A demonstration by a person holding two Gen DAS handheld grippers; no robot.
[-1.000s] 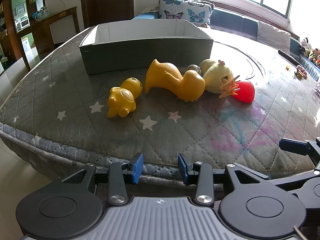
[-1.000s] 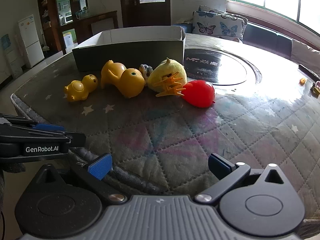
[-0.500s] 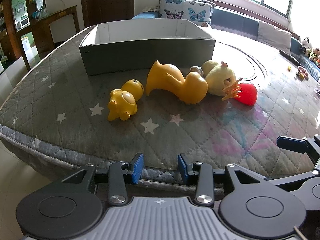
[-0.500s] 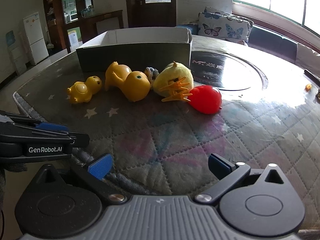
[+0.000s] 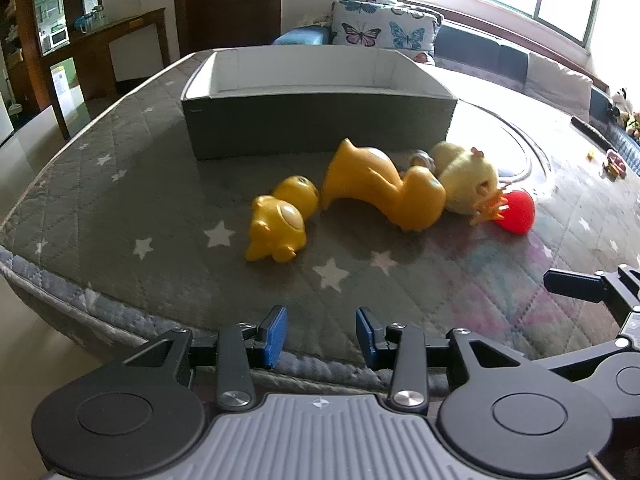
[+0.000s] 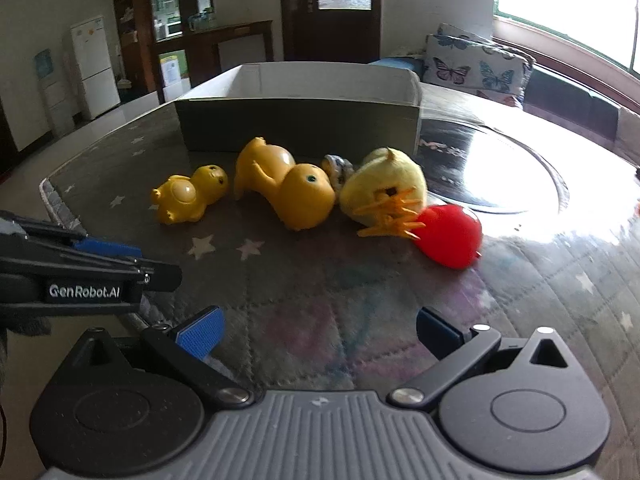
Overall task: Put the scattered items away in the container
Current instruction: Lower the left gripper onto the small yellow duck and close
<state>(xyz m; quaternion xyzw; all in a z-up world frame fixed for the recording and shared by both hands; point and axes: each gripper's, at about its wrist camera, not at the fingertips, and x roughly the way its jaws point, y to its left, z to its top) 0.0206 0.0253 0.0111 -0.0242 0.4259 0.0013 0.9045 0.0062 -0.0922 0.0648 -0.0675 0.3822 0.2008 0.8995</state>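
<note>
Right wrist view shows us "GenRobot.AI" on our left gripper [image 6: 132, 258]; both it and our right gripper [image 6: 318, 330] hover empty, fingers parted.

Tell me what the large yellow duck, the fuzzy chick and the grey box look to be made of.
Large yellow duck: likely moulded rubber or soft plastic; smooth skin with a soft sheen. Fuzzy chick: plush fabric; its outline is soft and matte, with no highlights. Grey box: probably cardboard; thin straight walls, matte grey outside, plain white inside.
</note>
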